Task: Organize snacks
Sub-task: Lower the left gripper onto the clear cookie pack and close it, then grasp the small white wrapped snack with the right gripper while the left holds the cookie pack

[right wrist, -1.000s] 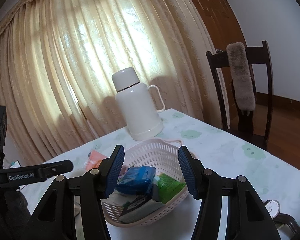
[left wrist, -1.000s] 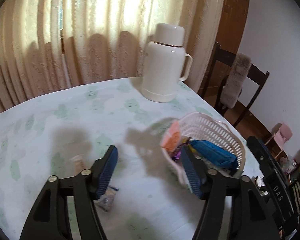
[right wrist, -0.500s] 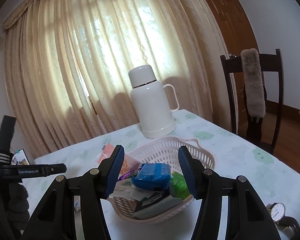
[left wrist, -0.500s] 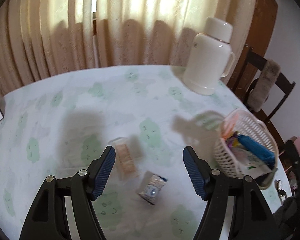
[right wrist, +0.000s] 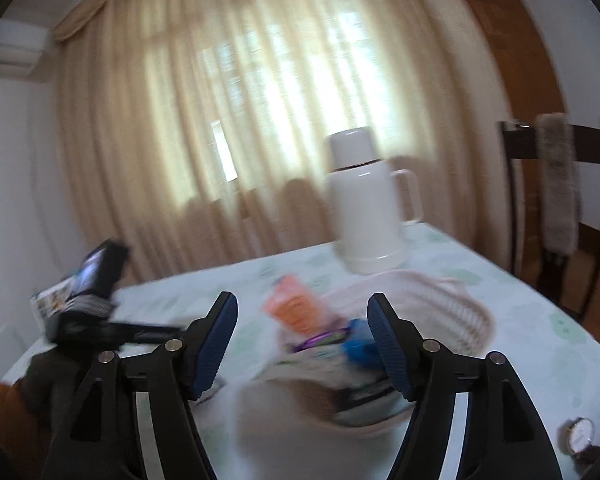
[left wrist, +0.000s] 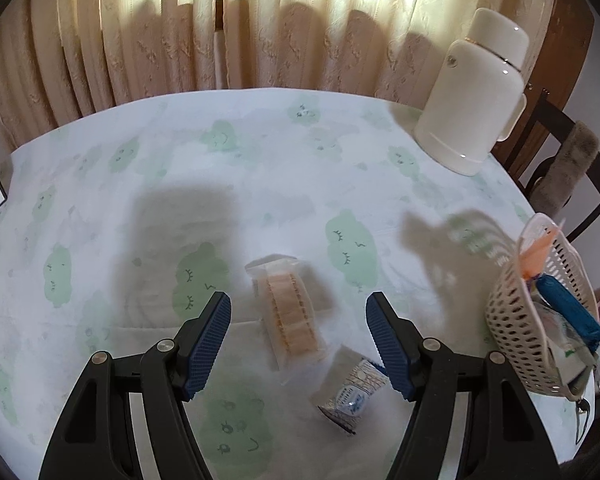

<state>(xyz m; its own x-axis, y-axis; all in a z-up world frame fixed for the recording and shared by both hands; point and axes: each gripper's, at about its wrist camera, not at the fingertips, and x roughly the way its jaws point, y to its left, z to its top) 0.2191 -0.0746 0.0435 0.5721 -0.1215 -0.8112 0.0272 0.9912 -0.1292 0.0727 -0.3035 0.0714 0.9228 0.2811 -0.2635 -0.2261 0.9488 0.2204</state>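
The left gripper (left wrist: 299,330) hung wide open and empty above the wafer packet (left wrist: 289,316) mid-table, while the right gripper (right wrist: 302,330), equally open, faced the snack basket (right wrist: 452,312) near the table's right edge.

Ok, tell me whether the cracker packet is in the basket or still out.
Out. The cracker packet lies flat on the tablecloth between the open left gripper fingers, well apart from the basket.

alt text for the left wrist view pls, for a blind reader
The open left gripper hovers over a clear pack of wafer biscuits lying on a cloud-print tablecloth, with a small silver snack packet beside it. A white basket of snacks sits at right, a white thermos behind.
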